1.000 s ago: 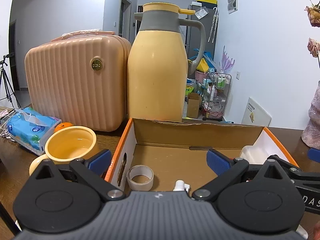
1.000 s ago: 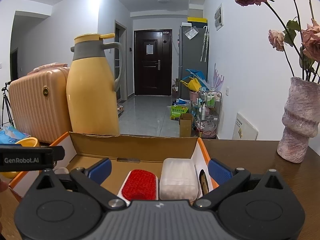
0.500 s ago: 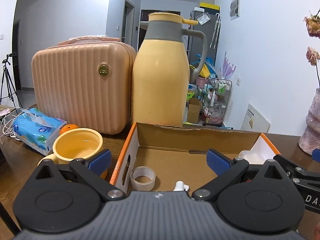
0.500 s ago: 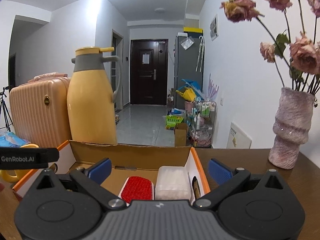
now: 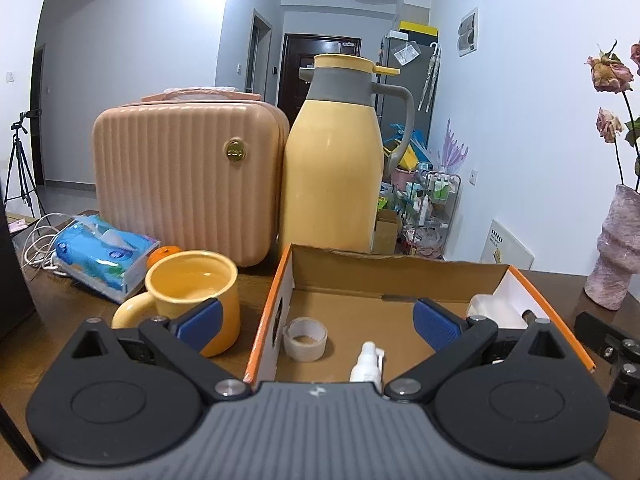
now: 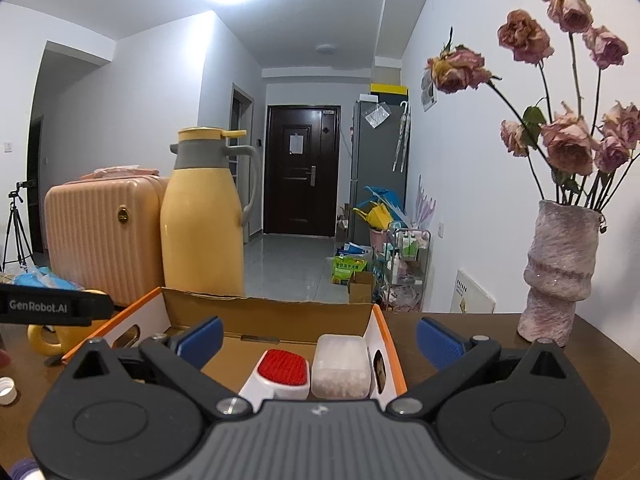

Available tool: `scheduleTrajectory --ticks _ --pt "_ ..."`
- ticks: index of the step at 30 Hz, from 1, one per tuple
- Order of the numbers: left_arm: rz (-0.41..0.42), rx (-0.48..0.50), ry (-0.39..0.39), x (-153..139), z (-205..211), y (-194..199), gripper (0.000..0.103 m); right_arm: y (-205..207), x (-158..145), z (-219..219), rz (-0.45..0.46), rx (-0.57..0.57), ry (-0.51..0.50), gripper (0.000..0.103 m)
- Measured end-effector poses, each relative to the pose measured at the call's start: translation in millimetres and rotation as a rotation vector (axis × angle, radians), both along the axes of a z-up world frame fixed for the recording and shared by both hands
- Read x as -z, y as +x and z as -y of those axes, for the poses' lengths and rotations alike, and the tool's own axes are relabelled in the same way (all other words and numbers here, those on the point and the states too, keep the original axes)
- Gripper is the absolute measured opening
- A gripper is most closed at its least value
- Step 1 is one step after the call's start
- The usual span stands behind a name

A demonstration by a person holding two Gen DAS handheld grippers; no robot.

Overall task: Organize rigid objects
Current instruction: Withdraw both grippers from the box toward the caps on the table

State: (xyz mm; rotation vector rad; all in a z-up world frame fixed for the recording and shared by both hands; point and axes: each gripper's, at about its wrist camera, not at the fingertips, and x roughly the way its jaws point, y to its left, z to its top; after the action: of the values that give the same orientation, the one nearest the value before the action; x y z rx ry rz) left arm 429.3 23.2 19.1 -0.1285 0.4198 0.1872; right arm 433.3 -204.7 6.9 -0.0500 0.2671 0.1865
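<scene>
**Both Grippers Released Above the Sorting Box**

The left gripper (image 5: 316, 322) was released, its blue-padded fingers (image 5: 199, 319) spread wide with nothing between them. It hovered above the near left part of the shallow orange-edged cardboard box (image 5: 384, 276), which rested on the dark wooden table (image 5: 68, 308). Its left finger stood in front of the yellow ceramic mug (image 5: 192, 292), which sat just outside the box's left wall.

Inside the box, the left wrist view showed a roll of pale adhesive tape (image 5: 305, 338) lying flat near the left wall and a small white spray bottle (image 5: 366, 366) at the near edge.

The right gripper (image 6: 318, 342) was likewise released and empty, fingers (image 6: 438, 342) apart. It was positioned above the box's right end. There, a white brush with a red bristle pad (image 6: 282, 372) lay just beside a translucent white plastic container (image 6: 340, 366), which was against the right wall.

Behind the box stood a tall yellow thermos jug with a grey collar (image 5: 334, 168) and, to its left, a ribbed peach hard-shell case (image 5: 184, 176). A blue tissue pack (image 5: 100, 252) lay left of the mug. A mottled pink vase of dried roses (image 6: 558, 272) stood on the table, well apart to the right.
</scene>
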Motion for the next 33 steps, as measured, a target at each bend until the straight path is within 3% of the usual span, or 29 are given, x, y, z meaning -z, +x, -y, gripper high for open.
scheduleTrajectory --ticks 15,23,33 --pt "-0.002 0.024 -0.008 8.9 -5.3 -59.2 0.103 -75.6 11.1 17.3 0.065 0.034 0.013 0.103" --pt "-0.002 0.037 -0.006 14.1 -8.1 -90.6 0.103 -112.6 27.8 28.2 0.044 0.053 0.036 0.103" --pt "-0.035 0.088 0.018 29.4 -5.4 -124.8 0.103 -151.2 45.5 30.8 0.044 0.071 -0.014 0.103"
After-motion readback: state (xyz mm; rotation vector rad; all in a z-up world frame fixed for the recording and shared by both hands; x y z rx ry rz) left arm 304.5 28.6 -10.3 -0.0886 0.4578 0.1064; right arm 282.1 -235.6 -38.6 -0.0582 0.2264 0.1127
